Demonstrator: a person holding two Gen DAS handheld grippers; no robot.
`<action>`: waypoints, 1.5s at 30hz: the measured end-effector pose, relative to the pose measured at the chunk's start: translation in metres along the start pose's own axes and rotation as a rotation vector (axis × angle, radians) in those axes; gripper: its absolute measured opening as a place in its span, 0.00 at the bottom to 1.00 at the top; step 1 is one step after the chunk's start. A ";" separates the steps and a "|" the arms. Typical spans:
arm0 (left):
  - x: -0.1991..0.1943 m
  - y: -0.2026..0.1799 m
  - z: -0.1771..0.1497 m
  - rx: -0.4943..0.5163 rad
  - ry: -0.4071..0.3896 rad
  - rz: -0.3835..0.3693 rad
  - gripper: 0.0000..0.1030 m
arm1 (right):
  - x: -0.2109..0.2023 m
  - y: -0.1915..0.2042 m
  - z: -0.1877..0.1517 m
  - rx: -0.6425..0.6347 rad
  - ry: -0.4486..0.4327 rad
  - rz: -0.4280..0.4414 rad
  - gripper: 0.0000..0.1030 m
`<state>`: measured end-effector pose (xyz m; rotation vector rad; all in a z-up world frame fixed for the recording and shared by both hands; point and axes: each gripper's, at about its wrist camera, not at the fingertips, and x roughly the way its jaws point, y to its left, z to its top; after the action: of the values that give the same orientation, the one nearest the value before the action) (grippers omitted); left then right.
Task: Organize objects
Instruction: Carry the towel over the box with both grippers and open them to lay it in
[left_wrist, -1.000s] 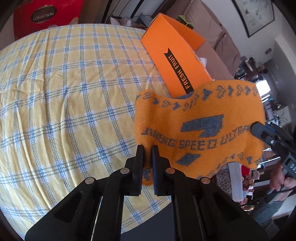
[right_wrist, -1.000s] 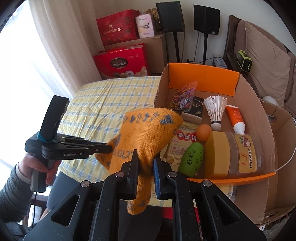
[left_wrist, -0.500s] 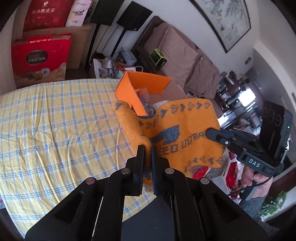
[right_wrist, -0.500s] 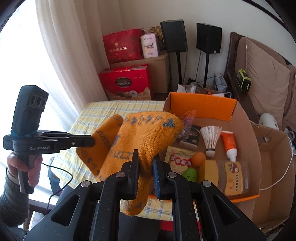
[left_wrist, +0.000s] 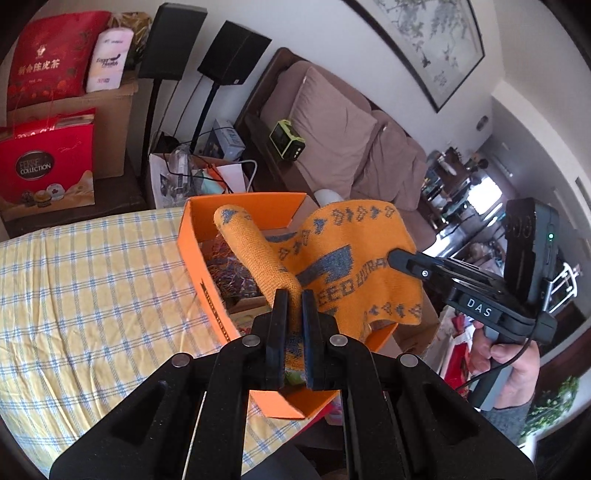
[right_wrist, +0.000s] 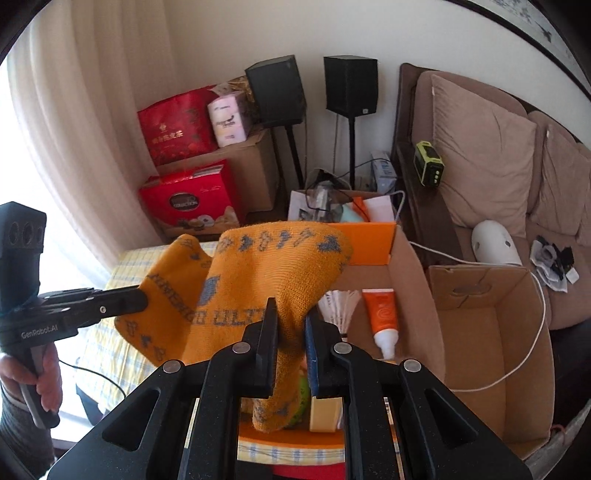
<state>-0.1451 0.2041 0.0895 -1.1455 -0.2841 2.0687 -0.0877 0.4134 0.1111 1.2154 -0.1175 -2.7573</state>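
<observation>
The box (left_wrist: 192, 236) sits on the table (left_wrist: 92, 288), the sock (left_wrist: 351, 266) above it, the sofa (left_wrist: 332, 122) behind.

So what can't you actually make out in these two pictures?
- Box contents: in both views the orange sock covers most of the orange box.
- Sock lettering: folds and the right gripper cut it off in the left view.
- Green object and yellow lid: right view, mostly behind the gripper's own fingers.
</observation>
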 end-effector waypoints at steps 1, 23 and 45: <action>0.007 -0.004 0.002 0.003 0.002 0.008 0.06 | 0.003 -0.008 0.001 0.013 0.001 -0.002 0.11; 0.128 -0.007 0.009 0.019 -0.025 0.190 0.06 | 0.112 -0.093 0.007 0.106 0.093 -0.183 0.11; 0.103 0.001 0.002 0.061 0.018 0.280 0.72 | 0.101 -0.085 -0.011 0.029 0.059 -0.261 0.61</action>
<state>-0.1809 0.2755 0.0238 -1.2226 -0.0531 2.2902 -0.1539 0.4827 0.0196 1.4107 0.0078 -2.9435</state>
